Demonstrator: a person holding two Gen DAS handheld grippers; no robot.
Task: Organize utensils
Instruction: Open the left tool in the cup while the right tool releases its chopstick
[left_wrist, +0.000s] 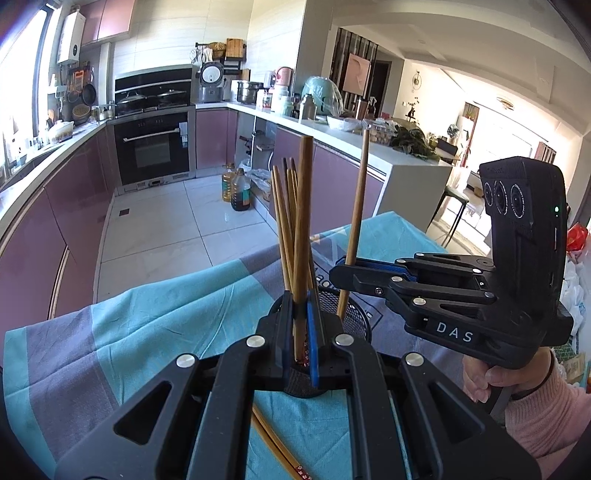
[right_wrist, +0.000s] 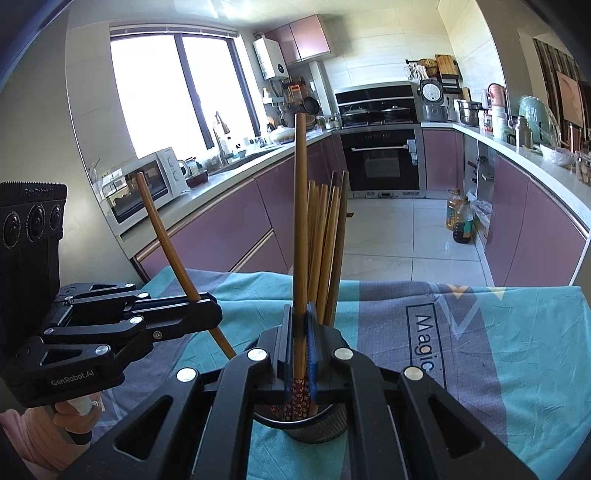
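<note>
Left wrist, chopstick (left_wrist: 302, 236) clamped in left claw (left_wrist: 300, 332)

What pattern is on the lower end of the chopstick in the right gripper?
A small floral print, red with pale blossoms, on the wooden chopstick's lower end; the right wrist view shows it best.

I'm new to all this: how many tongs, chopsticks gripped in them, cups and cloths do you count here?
Tongs: 2 (left tongs, right tongs)
Gripped chopsticks: 2 (left chopstick, right chopstick)
Cup: 1
Cloth: 1
Total: 6
</note>
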